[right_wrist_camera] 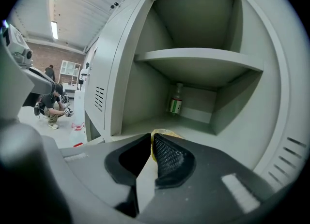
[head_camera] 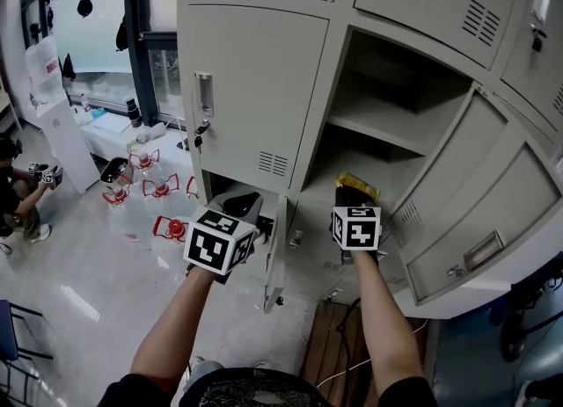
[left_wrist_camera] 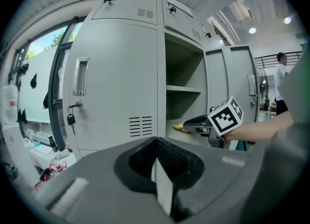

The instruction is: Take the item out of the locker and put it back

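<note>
Fig. 1. Thin, crinkled yellow packet [head_camera: 357, 187], pinched by one edge between the jaws of my right claw [right_wrist_camera: 151, 144]. It sits at the front lip of the grey steel locker's [head_camera: 391, 98] open compartment, below the single shelf, with the door swung wide.

Industrial hall or workshop, grey steel lockers [head_camera: 255, 80], polished floor [head_camera: 79, 282], strip-lit corrugated ceiling [right_wrist_camera: 87, 10].
</note>
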`<move>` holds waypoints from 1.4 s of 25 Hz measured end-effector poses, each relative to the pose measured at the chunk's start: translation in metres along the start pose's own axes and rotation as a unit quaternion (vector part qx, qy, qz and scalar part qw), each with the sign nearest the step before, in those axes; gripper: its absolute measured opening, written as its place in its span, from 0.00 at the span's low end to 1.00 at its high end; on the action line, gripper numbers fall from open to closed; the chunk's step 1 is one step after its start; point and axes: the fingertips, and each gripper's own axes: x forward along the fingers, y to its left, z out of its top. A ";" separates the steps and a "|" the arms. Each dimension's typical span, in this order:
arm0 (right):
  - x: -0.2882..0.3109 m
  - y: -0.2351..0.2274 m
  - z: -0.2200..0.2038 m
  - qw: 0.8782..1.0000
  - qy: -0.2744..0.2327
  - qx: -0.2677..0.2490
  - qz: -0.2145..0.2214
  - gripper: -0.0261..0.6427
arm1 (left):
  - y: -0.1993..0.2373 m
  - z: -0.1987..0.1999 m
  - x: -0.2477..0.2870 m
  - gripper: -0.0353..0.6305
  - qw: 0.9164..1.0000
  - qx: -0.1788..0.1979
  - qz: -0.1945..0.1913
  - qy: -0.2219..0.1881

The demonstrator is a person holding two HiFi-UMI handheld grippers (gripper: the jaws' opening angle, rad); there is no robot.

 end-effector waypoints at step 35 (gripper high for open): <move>-0.162 0.039 0.049 0.989 -0.068 0.092 -0.096 0.09 | -0.022 0.022 -0.030 0.05 0.990 0.038 -0.134 -0.019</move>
